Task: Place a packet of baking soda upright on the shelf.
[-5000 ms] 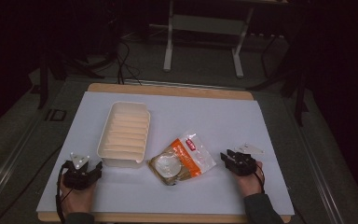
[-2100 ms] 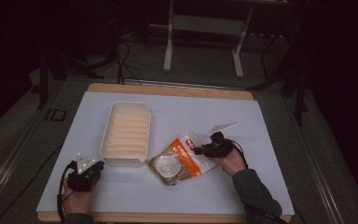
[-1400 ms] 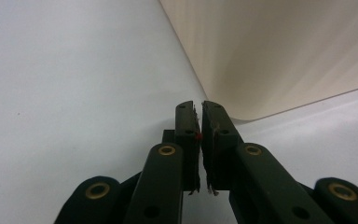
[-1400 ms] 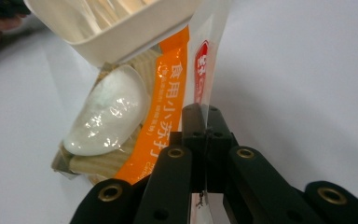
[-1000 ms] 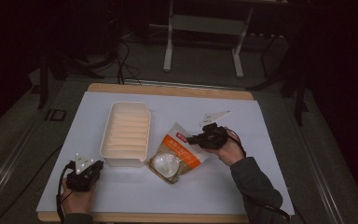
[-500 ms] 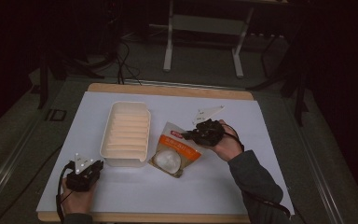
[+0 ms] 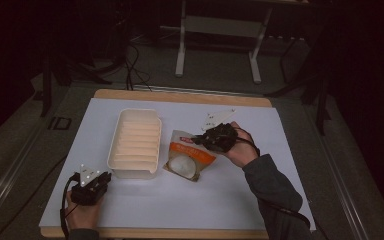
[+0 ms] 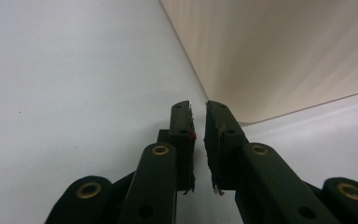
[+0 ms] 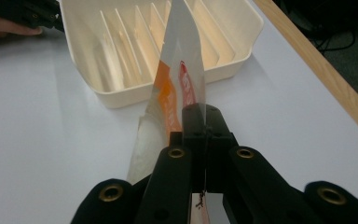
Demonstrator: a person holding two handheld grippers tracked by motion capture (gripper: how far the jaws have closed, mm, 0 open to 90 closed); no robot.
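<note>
An orange-and-white packet [image 7: 187, 155] with a round white thing inside lies mid-table, just right of a cream ridged tray [image 7: 134, 142]. My right gripper [image 7: 202, 141] is shut on the packet's right edge and holds that edge up. In the right gripper view the packet [image 9: 179, 65] stands edge-on, pinched at the tips of the right gripper [image 9: 204, 114], with the tray [image 9: 121, 100] behind it. My left gripper [image 7: 97, 182] rests near the front left, by the tray's near corner. In its own view the left gripper [image 8: 199, 109] is shut on nothing, beside the tray wall [image 8: 279, 51].
A white mat [image 7: 240, 200] covers the wooden table, whose edge [image 7: 180, 95] shows at the back. A metal stand [image 7: 220, 30] and cables lie on the floor beyond. The other hand [image 9: 9, 28] shows at the top left of the right gripper view.
The right gripper came in from the front right, shut on the packet's right edge and drew it left toward the tray, tipping it up. The left gripper stayed put.
</note>
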